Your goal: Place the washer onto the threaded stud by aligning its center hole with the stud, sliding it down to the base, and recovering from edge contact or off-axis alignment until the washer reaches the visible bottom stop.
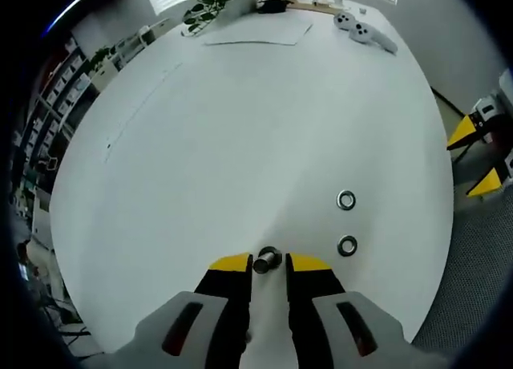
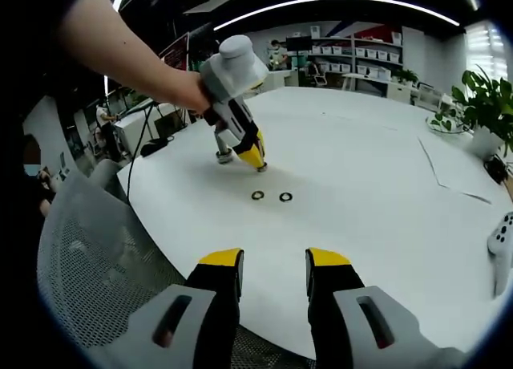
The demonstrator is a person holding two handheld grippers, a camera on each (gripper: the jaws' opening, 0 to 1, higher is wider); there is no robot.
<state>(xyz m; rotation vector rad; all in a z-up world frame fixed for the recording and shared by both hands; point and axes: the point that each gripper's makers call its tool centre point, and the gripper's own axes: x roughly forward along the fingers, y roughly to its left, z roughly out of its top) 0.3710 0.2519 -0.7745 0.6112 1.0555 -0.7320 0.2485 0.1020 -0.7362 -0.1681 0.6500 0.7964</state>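
Note:
A short metal threaded stud [image 1: 267, 260] stands on the white table [image 1: 240, 128], held between the yellow tips of my left gripper [image 1: 269, 263], whose jaws press against its sides. Two washers lie flat on the table to the right of the stud: one close by [image 1: 347, 245], the other a little farther off [image 1: 346, 199]. In the right gripper view the same washers [image 2: 257, 196] [image 2: 286, 196] lie just in front of the left gripper [image 2: 250, 156], which a person's hand holds. My right gripper [image 2: 274, 260] hovers open at the near table edge, with nothing in it.
Game controllers [image 1: 365, 30], a sheet of paper [image 1: 256, 30] and a potted plant [image 1: 210, 0] are at the table's far end. A mesh chair back [image 2: 88, 265] stands by the near edge. The right gripper's yellow tips [image 1: 473, 156] show off the table's right side.

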